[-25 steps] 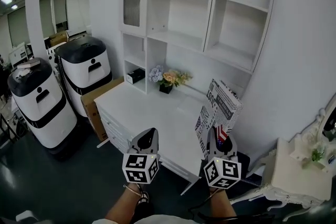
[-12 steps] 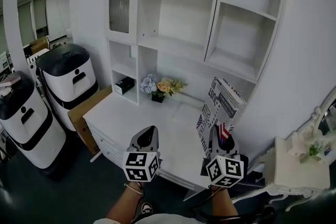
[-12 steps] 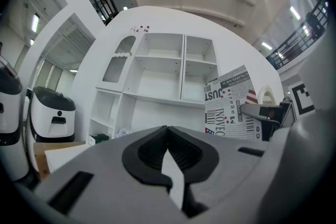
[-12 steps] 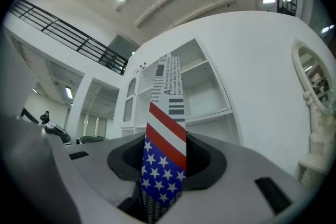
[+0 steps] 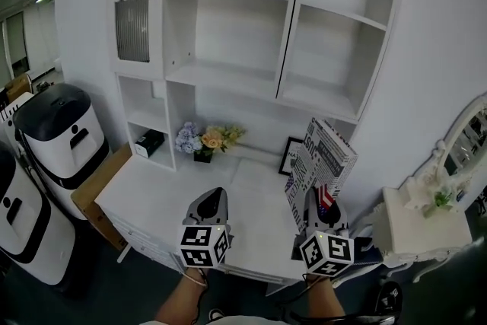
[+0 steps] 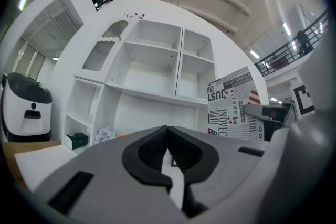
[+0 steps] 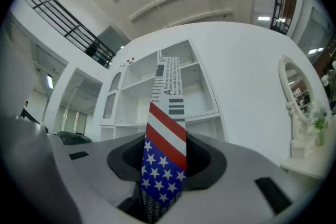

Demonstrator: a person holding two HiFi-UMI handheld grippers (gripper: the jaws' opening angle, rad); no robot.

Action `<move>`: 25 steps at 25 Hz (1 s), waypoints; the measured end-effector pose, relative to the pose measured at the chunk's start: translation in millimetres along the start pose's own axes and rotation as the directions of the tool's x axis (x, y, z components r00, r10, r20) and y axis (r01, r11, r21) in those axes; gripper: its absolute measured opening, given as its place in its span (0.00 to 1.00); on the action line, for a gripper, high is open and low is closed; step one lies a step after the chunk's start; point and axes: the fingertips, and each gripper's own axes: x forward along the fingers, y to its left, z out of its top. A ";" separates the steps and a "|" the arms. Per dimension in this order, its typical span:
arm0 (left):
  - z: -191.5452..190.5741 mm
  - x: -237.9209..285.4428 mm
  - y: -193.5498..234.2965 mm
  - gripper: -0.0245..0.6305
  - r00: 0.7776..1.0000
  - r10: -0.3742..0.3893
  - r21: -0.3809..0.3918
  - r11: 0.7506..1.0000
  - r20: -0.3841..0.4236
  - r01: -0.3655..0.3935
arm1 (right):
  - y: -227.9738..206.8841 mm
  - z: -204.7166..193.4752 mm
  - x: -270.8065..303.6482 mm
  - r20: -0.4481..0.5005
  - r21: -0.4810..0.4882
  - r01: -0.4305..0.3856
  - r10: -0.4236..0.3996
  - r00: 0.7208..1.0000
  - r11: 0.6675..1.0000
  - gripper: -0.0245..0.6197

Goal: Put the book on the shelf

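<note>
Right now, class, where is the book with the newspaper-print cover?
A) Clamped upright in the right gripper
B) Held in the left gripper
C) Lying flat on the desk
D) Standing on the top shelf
A: the right gripper view shows the book pinched between the jaws of the right gripper, standing upright, while the left gripper is shut with nothing in it.

The left grey moulded-plastic gripper (image 5: 215,195) has a tapered shell with black inner pads (image 6: 152,152). The right grey moulded-plastic gripper (image 5: 313,198) is of identical build. Each carries a white cube with black square markers (image 5: 204,246). Forearms are unsleeved, with a thin cord at the left wrist (image 5: 194,278).
</note>
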 end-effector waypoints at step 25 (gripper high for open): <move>-4.6 105.2 -50.3 0.05 0.980 -0.183 0.037 0.982 -0.073 0.186 | -49.2 9.7 25.3 0.032 -0.041 0.131 -0.130 0.991 0.991 0.30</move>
